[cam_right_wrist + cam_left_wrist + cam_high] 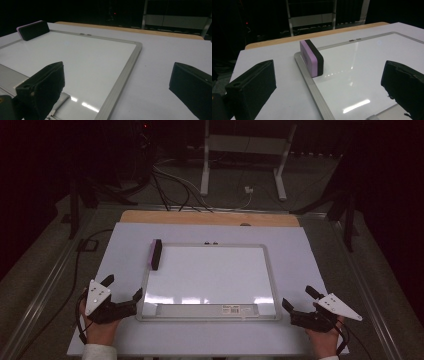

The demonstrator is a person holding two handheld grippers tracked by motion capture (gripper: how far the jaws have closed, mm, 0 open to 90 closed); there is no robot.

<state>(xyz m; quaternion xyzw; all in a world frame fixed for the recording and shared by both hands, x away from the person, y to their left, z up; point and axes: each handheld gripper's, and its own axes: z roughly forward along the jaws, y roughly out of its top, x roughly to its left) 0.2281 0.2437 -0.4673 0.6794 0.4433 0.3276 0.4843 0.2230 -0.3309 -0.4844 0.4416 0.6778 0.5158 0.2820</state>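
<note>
We look down on a table (125, 270) covered with a pale sheet, a strip of bare wood (210, 217) showing along its far edge. A whiteboard (210, 275) in a grey metal frame lies flat at its centre, ceiling lights glinting off its blank surface. An eraser (156, 254), purple on one face and black on the other, stands on its long edge at the board's far left corner, resting on the frame. A grey tray (207, 310) with a small label runs along the board's near edge. Beyond the table we see white stand legs (205, 165) and loose cables (175, 182) on a dark floor.
</note>
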